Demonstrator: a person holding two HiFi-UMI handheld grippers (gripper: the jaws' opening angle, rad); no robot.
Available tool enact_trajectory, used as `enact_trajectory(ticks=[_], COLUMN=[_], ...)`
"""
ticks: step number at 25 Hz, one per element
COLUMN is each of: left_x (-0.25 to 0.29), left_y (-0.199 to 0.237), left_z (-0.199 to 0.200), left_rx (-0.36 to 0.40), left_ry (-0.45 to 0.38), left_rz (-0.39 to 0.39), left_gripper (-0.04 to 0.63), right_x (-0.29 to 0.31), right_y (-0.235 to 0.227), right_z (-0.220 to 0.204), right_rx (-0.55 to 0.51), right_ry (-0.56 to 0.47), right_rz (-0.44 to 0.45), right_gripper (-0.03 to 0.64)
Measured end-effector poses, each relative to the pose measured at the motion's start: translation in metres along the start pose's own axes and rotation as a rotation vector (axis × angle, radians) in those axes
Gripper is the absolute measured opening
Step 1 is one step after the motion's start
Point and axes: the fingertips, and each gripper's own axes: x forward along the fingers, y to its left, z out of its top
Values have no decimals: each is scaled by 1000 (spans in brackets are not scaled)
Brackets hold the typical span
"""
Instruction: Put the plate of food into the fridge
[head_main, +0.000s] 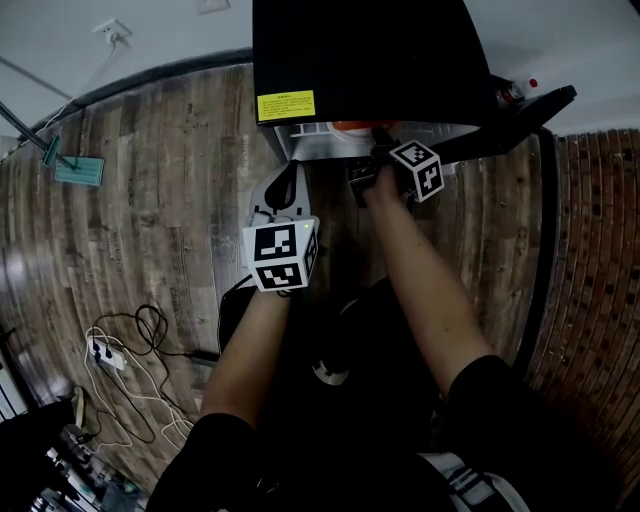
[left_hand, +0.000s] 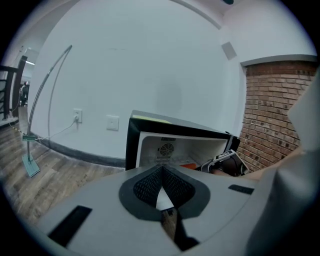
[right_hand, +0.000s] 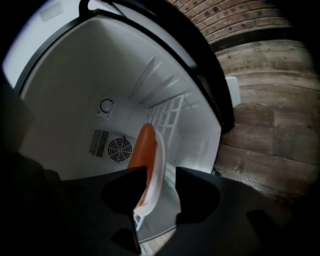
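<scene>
A black mini fridge (head_main: 360, 50) stands on the wood floor with its door (head_main: 520, 120) swung open to the right. My right gripper (head_main: 370, 165) reaches into its white inside (right_hand: 75, 100). A white plate (right_hand: 156, 170) with a long orange piece of food (right_hand: 142, 150) lies between the jaws of my right gripper (right_hand: 157, 171). The jaws stand apart, with a gap showing beside the plate. In the left gripper view the food (left_hand: 189, 164) shows inside the fridge (left_hand: 175, 147). My left gripper (head_main: 285, 185) hangs in front of the fridge, shut and empty.
A fan vent (right_hand: 120, 148) and a wire shelf (right_hand: 167, 115) are at the fridge's back. A brick wall (head_main: 600, 250) stands to the right. A power strip with cables (head_main: 110, 355) lies on the floor at the left, near a teal stand base (head_main: 78, 172).
</scene>
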Motion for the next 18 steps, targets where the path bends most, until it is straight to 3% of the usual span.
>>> enact_trajectory(ticks=[3,5,6,13,18], left_x=[-12,-24,-31,-83,-127], left_y=[-3,-9,-13,-52,-82], left_z=[12,24,32,111,185], left_rx=[3,-6,-11,-33,-40], left_ry=[25,45,54,82,93], left_rz=[4,3,3,-19,-41], left_gripper=[-3,-3,-3,-3,-3], right_x=[-22,-48,-63,-192,-299], right_y=[-13,-13,-6,85,191], right_z=[6,8,6,0,5], right_rx=[45,34,8,-260,-563], right_ry=[-19,-6,11,108,89], right_rz=[-44,-47,-26,147,259], right_gripper=[155,27,14,12,12])
